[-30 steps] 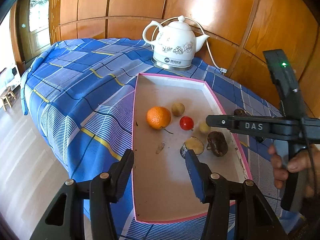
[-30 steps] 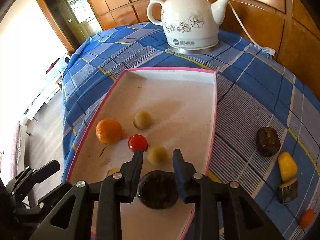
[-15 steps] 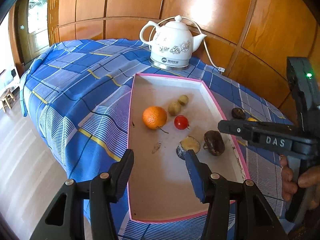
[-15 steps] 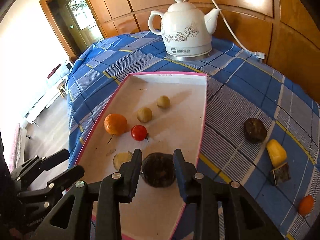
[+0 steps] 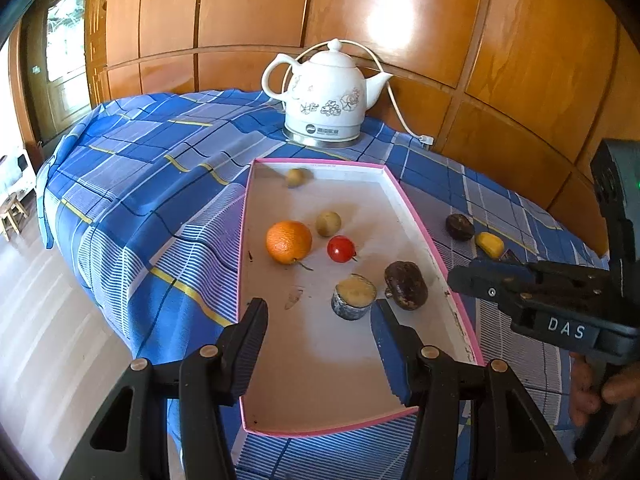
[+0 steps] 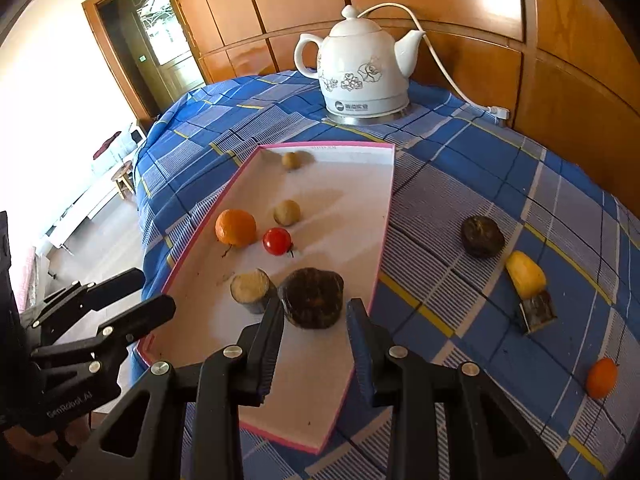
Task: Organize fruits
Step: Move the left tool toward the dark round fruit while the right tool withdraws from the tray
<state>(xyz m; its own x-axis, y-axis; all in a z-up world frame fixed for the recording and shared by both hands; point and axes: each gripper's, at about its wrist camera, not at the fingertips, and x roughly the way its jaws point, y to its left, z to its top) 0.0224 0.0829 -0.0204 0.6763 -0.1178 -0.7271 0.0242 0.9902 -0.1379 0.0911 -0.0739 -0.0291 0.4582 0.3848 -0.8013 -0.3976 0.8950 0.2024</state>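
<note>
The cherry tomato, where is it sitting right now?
The cherry tomato lies inside the pink-rimmed tray, left of centre in the right wrist view, between the orange on its left and a small tan fruit just behind it.

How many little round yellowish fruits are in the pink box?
2. One yellowish fruit sits near the far end of the pink box, toward the kettle. The other lies mid-box, beside the orange and above the red tomato. None looks hidden.

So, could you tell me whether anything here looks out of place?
Yes. Four pieces lie on the cloth right of the tray: a dark fruit, a yellow piece, a dark block touching it, and a small orange.
</note>
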